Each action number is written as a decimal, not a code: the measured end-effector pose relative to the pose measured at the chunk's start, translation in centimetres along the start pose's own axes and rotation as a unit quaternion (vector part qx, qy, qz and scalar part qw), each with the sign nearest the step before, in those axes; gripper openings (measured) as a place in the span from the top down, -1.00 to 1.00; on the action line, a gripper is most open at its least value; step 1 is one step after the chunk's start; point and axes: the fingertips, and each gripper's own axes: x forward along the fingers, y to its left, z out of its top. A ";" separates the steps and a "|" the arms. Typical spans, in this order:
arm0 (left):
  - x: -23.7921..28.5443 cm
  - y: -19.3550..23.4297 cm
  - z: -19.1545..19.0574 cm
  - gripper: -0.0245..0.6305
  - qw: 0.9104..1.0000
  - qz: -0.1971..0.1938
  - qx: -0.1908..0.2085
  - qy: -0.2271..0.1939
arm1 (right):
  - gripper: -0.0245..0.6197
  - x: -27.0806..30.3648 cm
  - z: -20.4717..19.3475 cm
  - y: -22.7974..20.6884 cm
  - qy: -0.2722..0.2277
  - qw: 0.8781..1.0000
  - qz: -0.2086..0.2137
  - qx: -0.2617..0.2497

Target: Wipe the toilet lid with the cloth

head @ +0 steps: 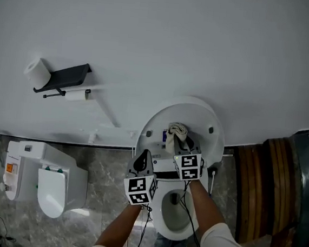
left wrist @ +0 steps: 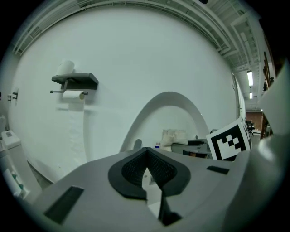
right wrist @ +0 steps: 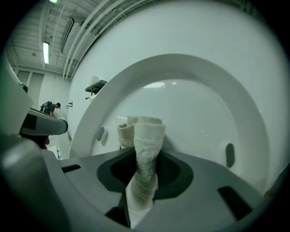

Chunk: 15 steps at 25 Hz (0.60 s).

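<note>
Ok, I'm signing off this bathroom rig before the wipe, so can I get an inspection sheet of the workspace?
Surface: raised white plastic toilet lid, glossy, no marks seen.
Job's things: beige terry cloth, bunched, close to the lid; contact unclear.
Clutter: small blue item by the lid hinge, unidentifiable.
Grippers: right gripper has its fingers shut on the cloth; left gripper shut, empty.
Cables: black cables trail beside the forearms.
Surroundings: black wall-mounted paper holder, second white toilet at left, grey marble floor, brown wooden panel at right.
</note>
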 end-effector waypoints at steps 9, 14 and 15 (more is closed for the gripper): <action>1.6 -5.1 -1.3 0.89 1.000 -0.018 -0.001 0.019 | 0.61 -5.3 -3.1 -11.6 0.017 0.989 -0.139 0.052; 1.6 -6.8 -1.7 0.89 0.999 -0.029 -0.004 0.021 | 0.61 -6.6 -2.8 -11.9 0.010 0.985 -0.160 0.064; 1.6 -6.8 -1.6 0.89 0.999 -0.030 -0.004 0.020 | 0.61 -6.9 -3.0 -12.1 0.008 0.983 -0.170 0.074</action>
